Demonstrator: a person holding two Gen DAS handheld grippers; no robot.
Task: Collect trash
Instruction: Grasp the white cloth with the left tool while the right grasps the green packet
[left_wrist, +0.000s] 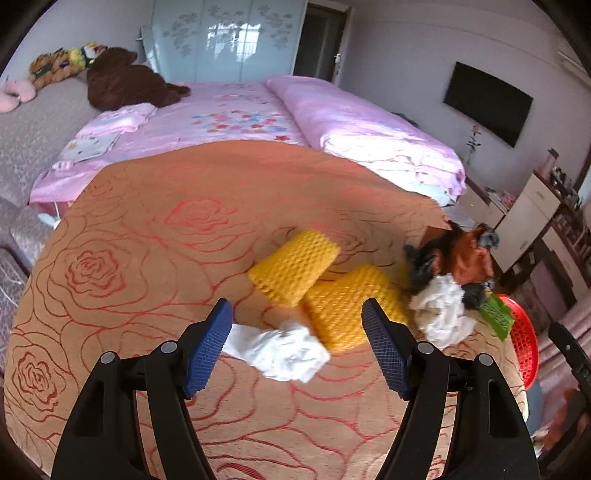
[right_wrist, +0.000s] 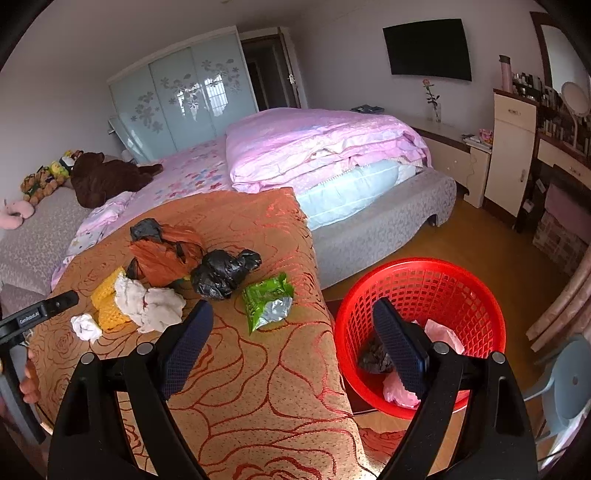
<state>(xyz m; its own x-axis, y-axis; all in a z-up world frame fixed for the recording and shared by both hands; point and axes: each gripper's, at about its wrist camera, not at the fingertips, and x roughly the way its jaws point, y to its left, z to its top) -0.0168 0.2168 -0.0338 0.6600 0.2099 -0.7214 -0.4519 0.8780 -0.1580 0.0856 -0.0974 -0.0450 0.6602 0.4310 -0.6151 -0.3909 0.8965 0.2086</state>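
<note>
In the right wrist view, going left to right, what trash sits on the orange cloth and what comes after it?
Small white tissue wad → yellow foam netting → large crumpled white tissue → black plastic bag → green foil wrapper → red plastic mesh basket.

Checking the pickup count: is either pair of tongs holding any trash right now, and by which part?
Nothing is held. The left tongs stand open around a white tissue without pinching it; the right tongs are open and empty.
</note>
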